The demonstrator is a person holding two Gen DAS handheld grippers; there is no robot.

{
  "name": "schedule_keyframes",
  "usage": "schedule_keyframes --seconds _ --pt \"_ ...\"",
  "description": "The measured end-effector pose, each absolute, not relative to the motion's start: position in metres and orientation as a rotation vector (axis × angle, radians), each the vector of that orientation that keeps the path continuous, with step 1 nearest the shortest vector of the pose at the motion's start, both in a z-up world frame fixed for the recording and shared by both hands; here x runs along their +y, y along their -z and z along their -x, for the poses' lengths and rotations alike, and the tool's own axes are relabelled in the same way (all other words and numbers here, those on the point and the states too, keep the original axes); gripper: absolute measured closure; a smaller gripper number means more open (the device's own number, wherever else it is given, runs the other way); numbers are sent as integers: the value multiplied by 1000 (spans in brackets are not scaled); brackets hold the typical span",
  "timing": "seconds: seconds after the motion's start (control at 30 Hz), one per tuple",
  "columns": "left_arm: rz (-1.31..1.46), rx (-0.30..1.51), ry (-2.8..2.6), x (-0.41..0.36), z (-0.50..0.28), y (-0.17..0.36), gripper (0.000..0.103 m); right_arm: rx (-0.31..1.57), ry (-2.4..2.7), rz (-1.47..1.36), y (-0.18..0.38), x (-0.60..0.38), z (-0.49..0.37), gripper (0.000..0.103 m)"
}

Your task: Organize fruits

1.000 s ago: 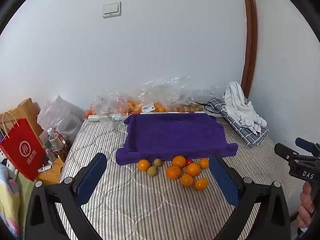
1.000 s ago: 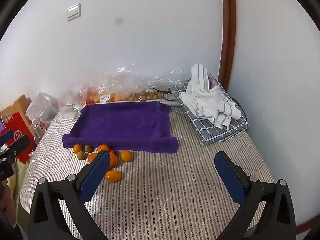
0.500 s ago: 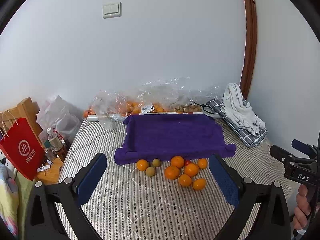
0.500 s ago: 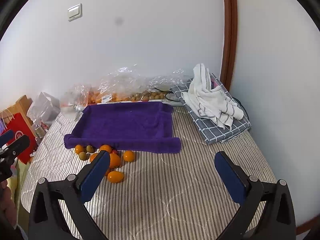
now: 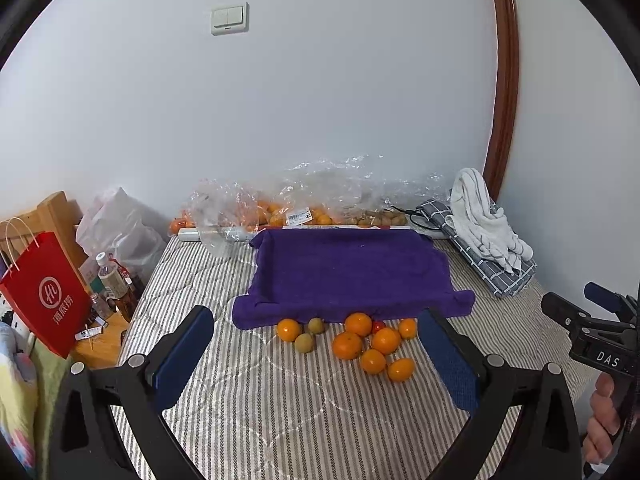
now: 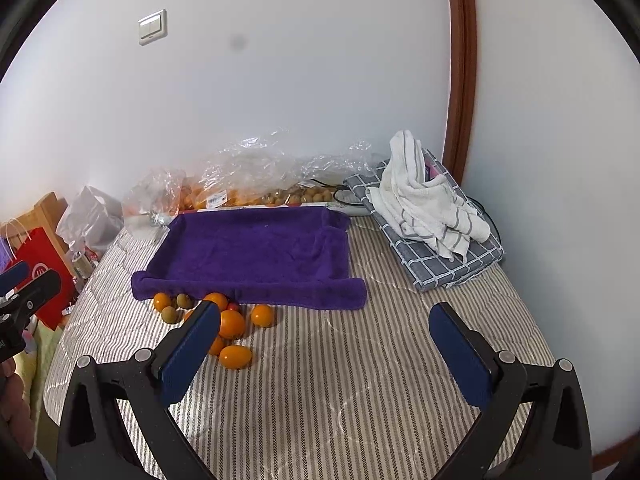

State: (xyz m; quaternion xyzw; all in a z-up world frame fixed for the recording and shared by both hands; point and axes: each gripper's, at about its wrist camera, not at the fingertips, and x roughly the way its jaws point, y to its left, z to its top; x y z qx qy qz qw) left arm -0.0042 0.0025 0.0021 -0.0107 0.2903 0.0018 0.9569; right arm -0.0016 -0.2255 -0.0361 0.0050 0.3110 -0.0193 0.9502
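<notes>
Looking along the left gripper [image 5: 316,348], its jaws stood spread and empty above the striped mattress [image 5: 256,408]; the loose fruits [image 5: 362,340] lay clustered just before the purple towel [image 5: 348,272].

From the right wrist, the right gripper [image 6: 324,350] likewise gaped, holding nothing, the fruits [image 6: 232,324] behind its left finger.

towel [image 5: 352,272]: purple | fruits [image 5: 347,345]: orange (some green) | mattress [image 5: 280,408]: grey-white striped | bag [image 5: 44,292]: red
</notes>
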Motion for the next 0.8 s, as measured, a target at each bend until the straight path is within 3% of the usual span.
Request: schedule_keyframes --seconds 0.8 --pt "30 594 -5 5 4 -2 0 633 31 -17 38 -224 1 1"
